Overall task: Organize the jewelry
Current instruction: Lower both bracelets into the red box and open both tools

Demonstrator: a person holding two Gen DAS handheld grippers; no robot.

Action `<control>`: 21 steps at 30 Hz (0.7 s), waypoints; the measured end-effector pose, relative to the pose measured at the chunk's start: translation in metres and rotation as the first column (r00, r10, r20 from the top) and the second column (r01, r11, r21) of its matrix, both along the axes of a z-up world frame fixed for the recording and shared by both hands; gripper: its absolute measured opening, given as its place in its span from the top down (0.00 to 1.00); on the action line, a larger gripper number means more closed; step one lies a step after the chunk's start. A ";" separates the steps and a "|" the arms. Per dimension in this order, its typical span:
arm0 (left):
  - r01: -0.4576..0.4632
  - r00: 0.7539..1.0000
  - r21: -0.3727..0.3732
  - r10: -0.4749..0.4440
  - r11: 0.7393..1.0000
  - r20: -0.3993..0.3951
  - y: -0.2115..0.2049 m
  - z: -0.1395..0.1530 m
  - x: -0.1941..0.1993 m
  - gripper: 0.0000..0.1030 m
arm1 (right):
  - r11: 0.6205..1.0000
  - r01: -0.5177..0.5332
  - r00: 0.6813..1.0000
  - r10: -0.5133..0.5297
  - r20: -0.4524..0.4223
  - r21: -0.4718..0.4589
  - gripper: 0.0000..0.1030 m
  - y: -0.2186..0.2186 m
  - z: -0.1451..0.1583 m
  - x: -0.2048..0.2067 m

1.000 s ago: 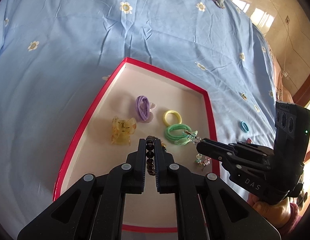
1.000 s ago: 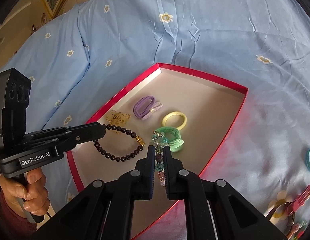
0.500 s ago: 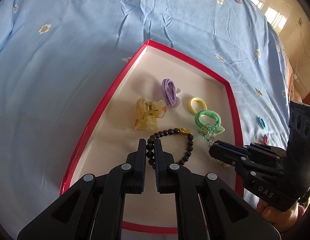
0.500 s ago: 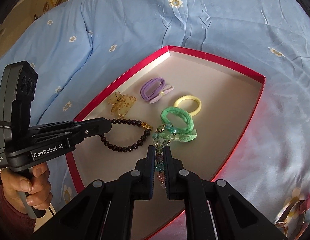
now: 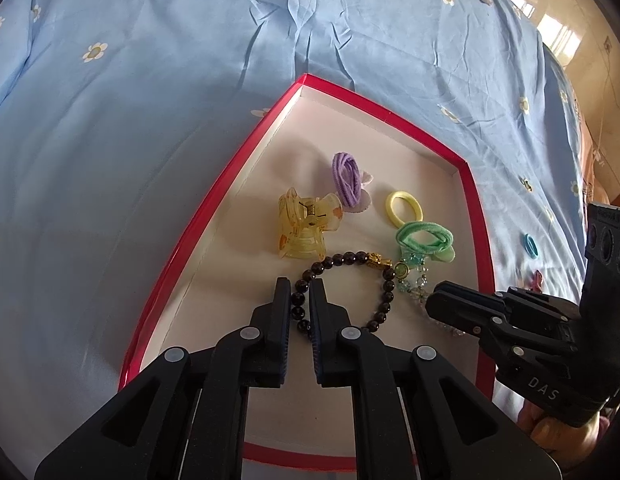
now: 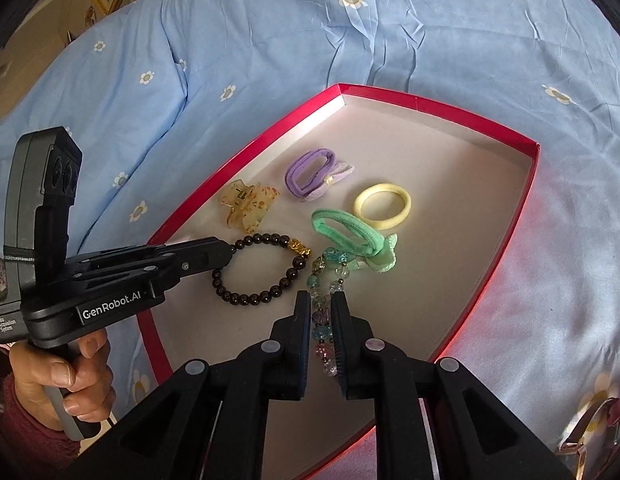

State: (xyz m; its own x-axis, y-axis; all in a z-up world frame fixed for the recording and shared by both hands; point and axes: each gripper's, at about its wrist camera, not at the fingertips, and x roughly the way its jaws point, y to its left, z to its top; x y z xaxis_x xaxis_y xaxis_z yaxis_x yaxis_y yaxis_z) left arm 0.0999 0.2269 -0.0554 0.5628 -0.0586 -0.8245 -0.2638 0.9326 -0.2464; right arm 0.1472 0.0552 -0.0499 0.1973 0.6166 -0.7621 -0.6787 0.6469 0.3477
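Note:
A red-rimmed tray [image 5: 214,216] [image 6: 525,208] lies on a blue flowered bedsheet. A dark bead bracelet [image 5: 385,292] [image 6: 286,280] with a gold charm lies in a loop on the tray floor. My left gripper [image 5: 300,282] [image 6: 226,254] straddles its near side. Its jaws are opening, with beads between them and a thin gap beside the beads. A pale crystal bead bracelet [image 6: 337,258] [image 5: 413,280] rests just right of it. My right gripper [image 6: 321,295] [image 5: 433,300] is opening too, and the crystal strand lies loose between its jaws.
The tray also holds a yellow claw clip [image 5: 306,228], a purple hair tie [image 5: 345,178], a yellow hair tie [image 5: 403,208] and a green hair tie [image 5: 425,238]. On the sheet right of the tray lie a blue hair tie [image 5: 529,245] and hair clips [image 6: 589,432].
Both grippers came down to the tray floor with their bracelets. The dark bracelet, hanging bunched a second ago, now lies spread in a loop. Both pairs of jaws stand slightly wider.

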 end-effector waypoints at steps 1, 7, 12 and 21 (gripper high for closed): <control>-0.002 1.000 0.002 0.002 1.000 0.002 -0.001 0.001 -0.001 0.88 | 1.000 0.005 1.000 -0.005 0.000 0.006 0.83 -0.001 0.002 0.000; -0.004 1.000 0.005 0.004 1.000 0.022 -0.009 0.010 -0.008 0.71 | 0.997 0.041 0.999 -0.042 0.017 0.064 0.64 -0.022 0.021 -0.004; -0.003 0.999 -0.008 0.004 1.000 0.045 -0.022 0.018 -0.017 0.54 | 0.992 0.081 0.996 -0.085 0.037 0.099 0.55 -0.050 0.037 -0.009; 0.043 0.995 -0.035 -0.040 0.998 0.087 -0.058 0.032 -0.029 0.47 | 0.970 0.212 0.973 -0.220 0.067 0.118 0.49 -0.120 0.049 -0.021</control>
